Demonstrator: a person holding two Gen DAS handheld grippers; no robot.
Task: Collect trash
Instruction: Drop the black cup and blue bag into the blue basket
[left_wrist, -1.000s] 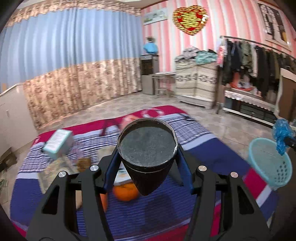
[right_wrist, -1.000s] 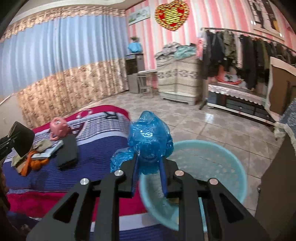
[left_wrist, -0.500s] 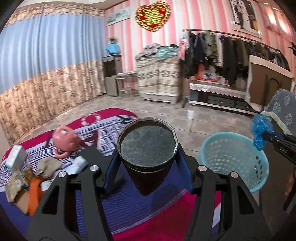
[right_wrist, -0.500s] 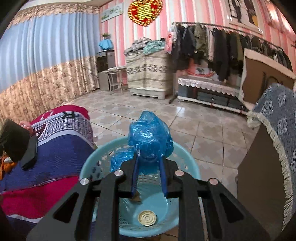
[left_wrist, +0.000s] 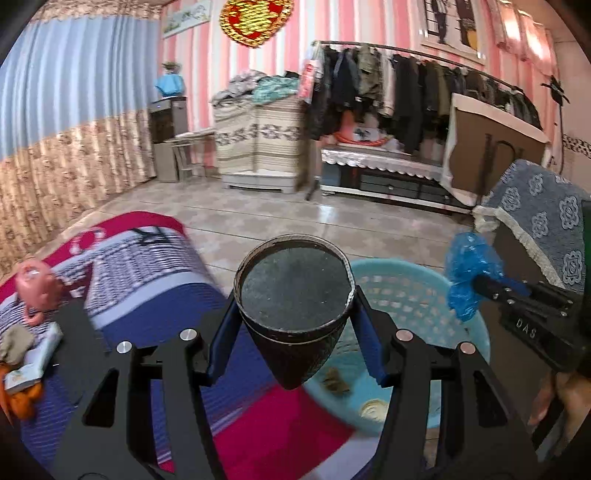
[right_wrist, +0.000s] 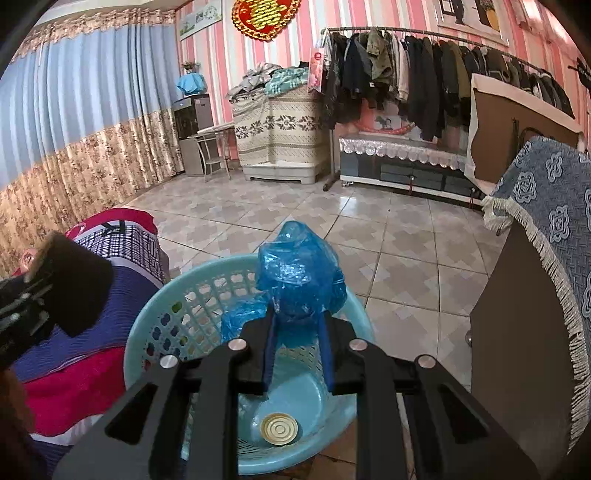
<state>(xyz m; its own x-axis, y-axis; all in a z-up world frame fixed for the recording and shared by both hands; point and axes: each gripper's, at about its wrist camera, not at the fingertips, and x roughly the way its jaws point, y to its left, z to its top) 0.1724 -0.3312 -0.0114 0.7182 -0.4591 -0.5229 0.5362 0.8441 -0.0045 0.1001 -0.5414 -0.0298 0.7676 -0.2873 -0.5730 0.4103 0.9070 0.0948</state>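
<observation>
Cup: I hold a dark cup (left_wrist: 293, 291) bottom-toward-camera in my left gripper (left_wrist: 293, 325), near the left rim of the basket (left_wrist: 424, 280); its mouth is hidden from me.
Bag: a crumpled blue bag (right_wrist: 299, 273) sits in my right gripper (right_wrist: 297, 332), over the basket (right_wrist: 147, 325).
Hidden: the bag's lower part is behind the fingers (right_wrist: 269, 347); the cup blocks part of the basket floor in the left view.
Left gripper: fingers (left_wrist: 221, 343) spread wide to the cup's width and pressed on its two sides.
Right gripper: fingers drawn narrow, pinching the bag between them.
Basket contents: a round metal lid (right_wrist: 279, 428) lies on the floor; a brownish scrap (left_wrist: 334, 380) beside it, which I cannot identify.
Left of basket: a striped red and blue blanket (left_wrist: 155, 266) touches the basket, with a pink toy (left_wrist: 37, 288) far left.
Right of basket: a dark cabinet (right_wrist: 517, 350) under a fringed blue cloth (right_wrist: 546, 221).
Far: tiled floor (right_wrist: 332, 218), clothes rack (right_wrist: 424, 74), curtains (right_wrist: 81, 122).
</observation>
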